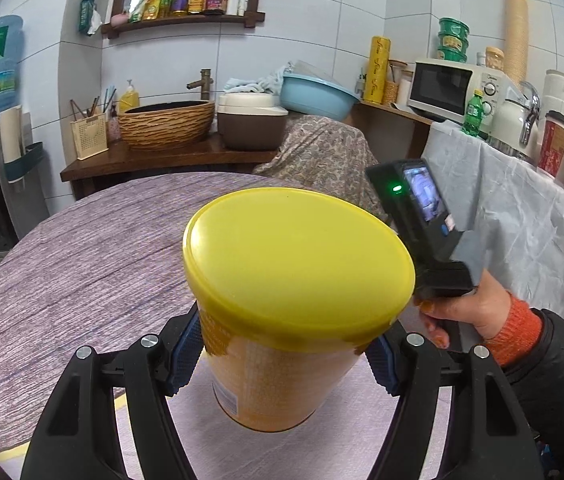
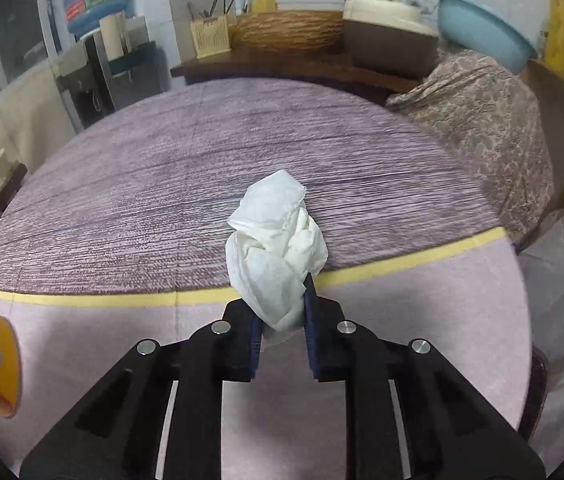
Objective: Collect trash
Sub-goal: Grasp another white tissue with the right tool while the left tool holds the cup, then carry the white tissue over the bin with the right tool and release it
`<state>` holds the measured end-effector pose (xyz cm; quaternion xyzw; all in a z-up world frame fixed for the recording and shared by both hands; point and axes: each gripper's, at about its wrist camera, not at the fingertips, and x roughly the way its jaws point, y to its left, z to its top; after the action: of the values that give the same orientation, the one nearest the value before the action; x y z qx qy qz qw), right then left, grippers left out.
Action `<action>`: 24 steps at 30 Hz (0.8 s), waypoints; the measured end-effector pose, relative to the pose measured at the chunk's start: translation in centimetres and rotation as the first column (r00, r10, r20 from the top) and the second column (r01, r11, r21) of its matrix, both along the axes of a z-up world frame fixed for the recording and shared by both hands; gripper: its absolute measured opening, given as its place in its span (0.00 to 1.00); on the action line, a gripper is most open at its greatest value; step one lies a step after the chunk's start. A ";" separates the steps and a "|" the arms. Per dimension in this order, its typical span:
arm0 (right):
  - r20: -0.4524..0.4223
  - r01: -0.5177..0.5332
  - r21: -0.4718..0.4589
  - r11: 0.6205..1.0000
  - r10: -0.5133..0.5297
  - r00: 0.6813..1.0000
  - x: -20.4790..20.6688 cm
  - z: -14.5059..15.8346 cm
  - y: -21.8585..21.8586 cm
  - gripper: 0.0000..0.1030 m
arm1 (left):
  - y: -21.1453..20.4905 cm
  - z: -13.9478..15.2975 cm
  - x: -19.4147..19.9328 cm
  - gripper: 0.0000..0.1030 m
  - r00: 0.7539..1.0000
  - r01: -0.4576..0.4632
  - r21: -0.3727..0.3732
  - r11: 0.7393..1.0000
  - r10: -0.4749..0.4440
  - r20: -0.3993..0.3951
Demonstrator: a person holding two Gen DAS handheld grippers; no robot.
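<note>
Currently, status: both trash items are held, neither is binned.
Left hand-held gripper (image 1: 282, 364): clamped on the yellow-lidded tub (image 1: 282, 300), held above the counter (image 1: 82, 260).
Right hand-held gripper (image 2: 282, 334): pinched together on the crumpled tissue (image 2: 278, 248), lifted over the counter's near part.
Counter beyond: bare purple cloth, no other trash visible.
Bin: not visible in either view.
Remaining, judged: carrying both items to a bin and releasing them.

Black left claw (image 1: 282, 356) with blue pads (image 1: 186, 350), silver screws; orange cuff (image 1: 518, 330), black sleeve (image 1: 562, 384).
</note>
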<state>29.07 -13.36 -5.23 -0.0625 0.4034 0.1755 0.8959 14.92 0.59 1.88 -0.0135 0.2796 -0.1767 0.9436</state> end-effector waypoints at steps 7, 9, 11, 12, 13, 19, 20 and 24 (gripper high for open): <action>0.091 0.078 0.075 0.994 -0.085 0.992 -5.1 3.0 -8.1 0.18 | -4.7 -0.1 0.3 0.66 0.997 0.081 -0.007 0.997 -0.081 -0.013; 0.117 0.129 0.099 0.987 -0.141 0.983 -7.1 3.6 -11.7 0.18 | -6.7 -0.1 0.3 0.66 0.993 0.119 -0.009 0.993 -0.119 -0.014; 0.125 0.181 0.115 0.977 -0.195 0.973 -8.5 3.6 -14.8 0.18 | -8.8 0.0 0.4 0.66 0.987 0.157 -0.012 0.987 -0.157 -0.011; 0.126 0.211 0.118 0.970 -0.225 0.966 -9.3 3.4 -16.6 0.18 | -9.9 0.0 0.4 0.66 0.984 0.179 -0.016 0.984 -0.179 -0.008; 0.124 0.249 0.113 0.962 -0.262 0.957 -10.1 3.1 -18.6 0.18 | -10.8 0.1 0.4 0.66 0.980 0.198 -0.020 0.980 -0.198 -0.006; 0.024 0.431 0.090 0.898 -0.435 0.900 -12.6 -2.1 -27.6 0.18 | -17.3 0.0 0.5 0.66 0.950 0.310 -0.035 0.950 -0.311 -0.011; 0.010 0.449 0.087 0.889 -0.452 0.892 -12.8 -3.1 -28.3 0.18 | -18.4 -0.1 0.5 0.66 0.946 0.324 -0.037 0.945 -0.324 -0.013; -0.064 0.503 0.080 0.861 -0.499 0.864 -12.8 -7.7 -30.6 0.19 | -22.7 -0.9 0.7 0.66 0.926 0.373 -0.043 0.927 -0.375 -0.041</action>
<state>16.30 -44.01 -12.94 0.0901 0.4152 -0.0432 0.9042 15.64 -22.07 0.96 0.0194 0.2969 -0.3577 0.8852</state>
